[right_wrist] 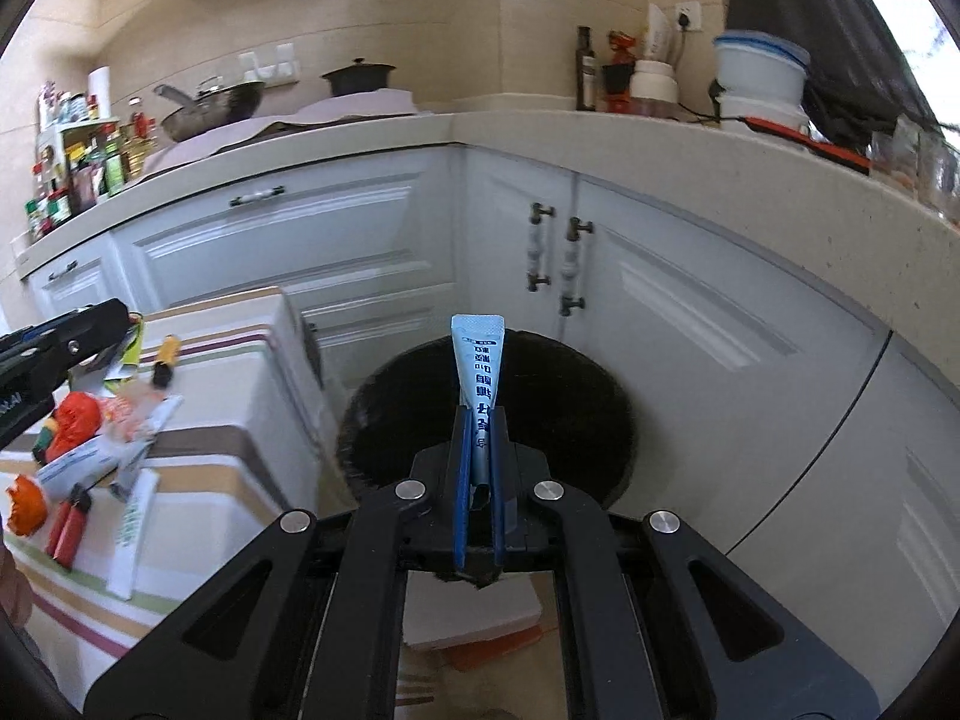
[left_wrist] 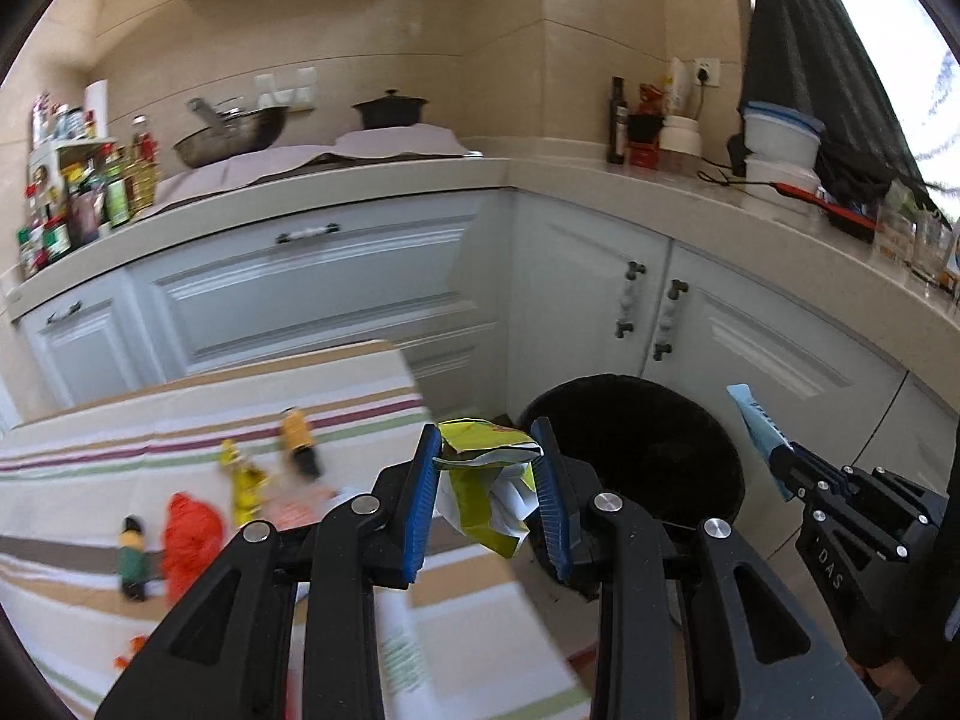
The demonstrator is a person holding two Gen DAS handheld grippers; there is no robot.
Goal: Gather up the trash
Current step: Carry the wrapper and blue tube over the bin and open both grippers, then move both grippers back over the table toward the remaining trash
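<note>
My left gripper (left_wrist: 487, 441) is shut on a crumpled yellow-green wrapper (left_wrist: 480, 480) and holds it past the striped table's right edge, beside the black trash bin (left_wrist: 636, 450). My right gripper (right_wrist: 478, 414) is shut on a light blue tube (right_wrist: 478, 360) and holds it upright over the black trash bin (right_wrist: 486, 414). In the left wrist view the right gripper (left_wrist: 780, 456) with the tube (left_wrist: 753, 420) is at the bin's right side. The left gripper (right_wrist: 114, 318) shows at the left edge of the right wrist view.
The striped table (right_wrist: 198, 462) carries more litter: orange-red scraps (right_wrist: 75, 420), white tubes (right_wrist: 84, 462), a red tool (right_wrist: 69, 522), small bottles (left_wrist: 294, 432). White cabinets (right_wrist: 360, 240) stand right behind the bin. The counter (right_wrist: 660, 144) holds pots and jars.
</note>
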